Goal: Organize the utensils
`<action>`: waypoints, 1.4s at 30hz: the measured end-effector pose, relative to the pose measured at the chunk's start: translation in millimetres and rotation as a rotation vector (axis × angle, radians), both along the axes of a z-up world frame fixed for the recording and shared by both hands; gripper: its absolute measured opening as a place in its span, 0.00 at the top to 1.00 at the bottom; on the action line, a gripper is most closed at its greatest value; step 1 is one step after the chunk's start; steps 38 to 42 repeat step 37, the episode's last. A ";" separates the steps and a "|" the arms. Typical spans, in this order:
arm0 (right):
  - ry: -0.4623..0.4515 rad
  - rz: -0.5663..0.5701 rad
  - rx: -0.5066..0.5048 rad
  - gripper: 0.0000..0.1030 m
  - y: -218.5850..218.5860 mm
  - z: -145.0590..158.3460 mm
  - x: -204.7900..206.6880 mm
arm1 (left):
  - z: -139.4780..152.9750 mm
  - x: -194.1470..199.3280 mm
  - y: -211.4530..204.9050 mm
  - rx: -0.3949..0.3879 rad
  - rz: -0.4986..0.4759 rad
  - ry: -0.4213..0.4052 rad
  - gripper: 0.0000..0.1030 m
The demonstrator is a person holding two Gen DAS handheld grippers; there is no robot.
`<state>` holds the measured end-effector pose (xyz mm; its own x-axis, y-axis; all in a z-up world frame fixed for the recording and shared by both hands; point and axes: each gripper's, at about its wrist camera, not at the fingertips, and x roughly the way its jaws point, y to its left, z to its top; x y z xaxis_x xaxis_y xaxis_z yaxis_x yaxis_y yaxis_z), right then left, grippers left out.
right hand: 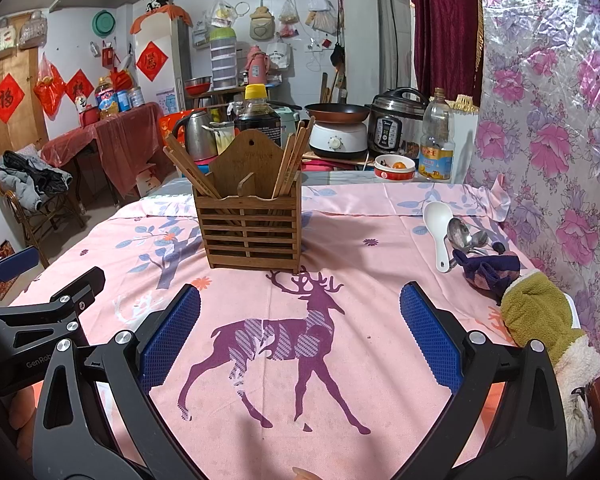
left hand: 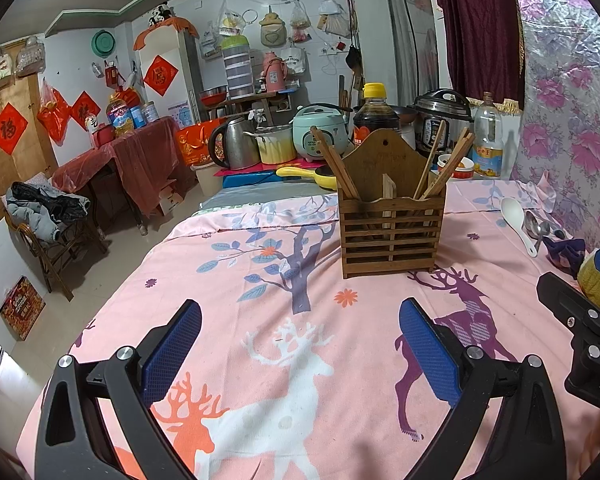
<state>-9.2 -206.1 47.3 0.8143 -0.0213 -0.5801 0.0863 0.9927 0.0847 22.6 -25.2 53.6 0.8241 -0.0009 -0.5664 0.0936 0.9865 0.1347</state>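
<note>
Both the left tool and the right tool gaped wide above the table; chopsticks stood in the wooden holder, spoons beside it.

Both views face the holder across the table

My left gripper and right gripper share black frames, silver screws and blue textured pads; white "GenRob" lettering marks one.
</note>
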 end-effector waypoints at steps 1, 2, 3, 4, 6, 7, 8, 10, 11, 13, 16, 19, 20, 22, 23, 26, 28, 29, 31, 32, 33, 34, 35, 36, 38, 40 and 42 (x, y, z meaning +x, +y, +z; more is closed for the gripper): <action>0.000 0.000 0.000 0.06 0.0 0.0 0.1 | -0.4 -0.5 0.6 0.000 0.000 0.000 0.05; 0.000 0.000 0.000 0.06 -0.1 0.1 0.0 | 0.0 0.0 0.0 0.000 0.000 0.000 0.05; 0.000 0.000 0.000 0.06 -0.3 0.1 0.0 | -0.1 -0.2 0.3 0.000 0.000 0.000 0.05; 0.000 0.000 0.000 0.06 -0.2 0.1 0.0 | -0.3 -0.5 0.7 0.000 0.000 0.000 0.05; 0.000 0.000 0.000 0.06 -0.5 0.2 0.0 | -0.2 -0.4 0.7 0.000 0.000 0.000 0.05; 0.000 0.000 0.000 0.06 -0.4 0.2 0.0 | 0.1 -0.1 0.3 0.000 0.000 0.000 0.05; 0.000 0.000 0.000 0.06 -0.3 0.2 0.0 | 0.0 -0.2 0.5 0.000 0.001 0.000 0.05; 0.000 0.000 0.000 0.06 -0.5 0.2 0.1 | 0.3 0.1 0.3 0.000 0.000 0.001 0.05; 0.000 0.000 0.000 0.06 -0.6 0.2 0.1 | 0.1 -0.1 0.6 0.000 0.000 0.002 0.05; 0.001 0.000 0.000 0.06 -0.5 0.2 0.2 | 0.2 -0.4 0.9 -0.001 0.000 0.002 0.05; 0.000 0.000 0.000 0.06 -0.7 0.2 0.1 | 0.1 -0.3 0.8 0.000 0.000 0.001 0.05; 0.001 0.000 0.001 0.06 -0.8 0.1 0.3 | 0.5 0.1 0.5 0.001 0.000 0.002 0.05; 0.001 0.000 0.001 0.06 -0.9 0.2 0.2 | 0.4 -0.1 0.7 0.001 0.000 0.002 0.05; 0.000 0.000 0.001 0.06 -0.9 0.1 0.2 | 0.7 0.2 0.4 0.001 0.000 0.002 0.05; 0.001 0.000 0.001 0.06 -0.7 0.0 0.3 | 0.5 0.0 0.7 0.001 0.000 0.002 0.05; 0.001 0.000 0.001 0.06 -1.1 0.1 0.3 | 0.7 0.0 0.7 0.001 0.000 0.003 0.05; 0.000 0.000 0.001 0.06 -1.1 0.2 0.3 | 0.9 0.0 0.5 0.001 0.000 0.003 0.05; 0.000 0.000 0.001 0.06 -1.0 0.1 0.3 | 0.9 -0.1 0.6 0.001 0.000 0.002 0.05; 0.001 0.000 0.001 0.06 -1.3 0.1 0.4 | 1.2 0.2 0.8 0.000 0.004 0.001 0.05; 0.001 0.000 0.001 0.06 -1.1 0.0 0.4 | 0.5 0.1 1.6 -0.002 0.010 0.001 0.05; 0.002 -0.001 0.001 0.06 -1.0 0.0 0.5 | -0.1 -0.3 2.9 -0.007 0.011 0.002 0.05; 0.002 0.000 0.001 0.06 -1.4 0.1 0.5 | -1.5 -0.8 4.5 -0.011 0.010 0.005 0.05; 0.001 0.000 0.002 0.06 -1.5 0.1 0.5 | -2.4 -1.4 5.7 -0.014 0.011 0.008 0.05; 0.001 0.000 0.002 0.06 -1.5 0.2 0.5 | -3.0 -2.2 6.6 -0.015 0.012 0.009 0.05; 0.002 0.000 0.003 0.06 -1.3 0.1 0.4 | -3.8 -3.9 7.5 -0.016 0.012 0.008 0.05; 0.002 0.000 0.003 0.06 -1.3 0.1 0.4 | -3.8 -3.9 7.5 -0.016 0.012 0.008 0.05; 0.002 0.000 0.003 0.06 -1.3 0.1 0.4 | -3.8 -3.9 7.5 -0.016 0.012 0.008 0.05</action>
